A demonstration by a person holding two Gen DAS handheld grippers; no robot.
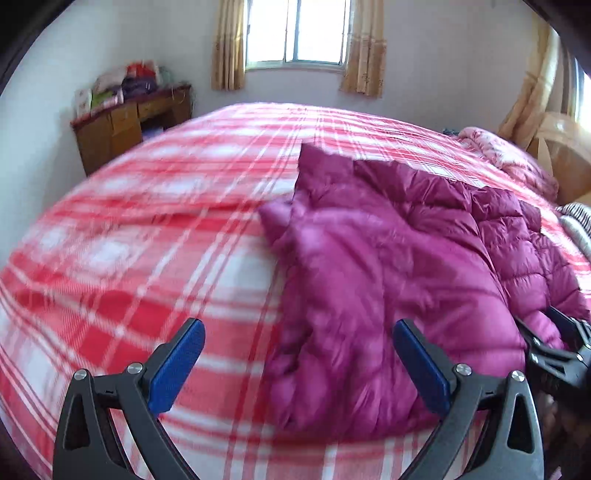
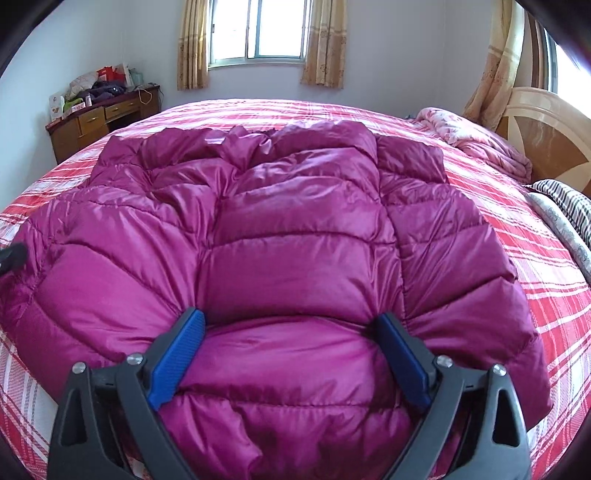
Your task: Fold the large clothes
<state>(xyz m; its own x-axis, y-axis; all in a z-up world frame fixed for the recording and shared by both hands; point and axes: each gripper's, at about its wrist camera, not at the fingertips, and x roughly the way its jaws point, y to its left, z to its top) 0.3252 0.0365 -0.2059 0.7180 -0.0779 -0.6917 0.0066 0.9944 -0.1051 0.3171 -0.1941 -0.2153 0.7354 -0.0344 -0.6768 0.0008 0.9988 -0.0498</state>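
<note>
A magenta quilted down jacket (image 2: 295,229) lies spread on a bed with a red and white plaid cover (image 2: 535,266). My right gripper (image 2: 291,332) is open, its blue pads pressed into the jacket's near edge with puffy fabric bulging between them. In the left wrist view the jacket (image 1: 388,258) lies to the right, one side folded over. My left gripper (image 1: 299,339) is open and empty above the jacket's left edge and the plaid cover (image 1: 129,258). The right gripper (image 1: 561,343) shows at the far right of the left wrist view.
A wooden desk (image 2: 99,118) with piled items stands at the back left wall. A pink floral quilt (image 2: 476,136) and a striped cloth (image 2: 569,206) lie at the bed's right, by the wooden headboard (image 2: 546,133). A curtained window (image 2: 258,33) is behind.
</note>
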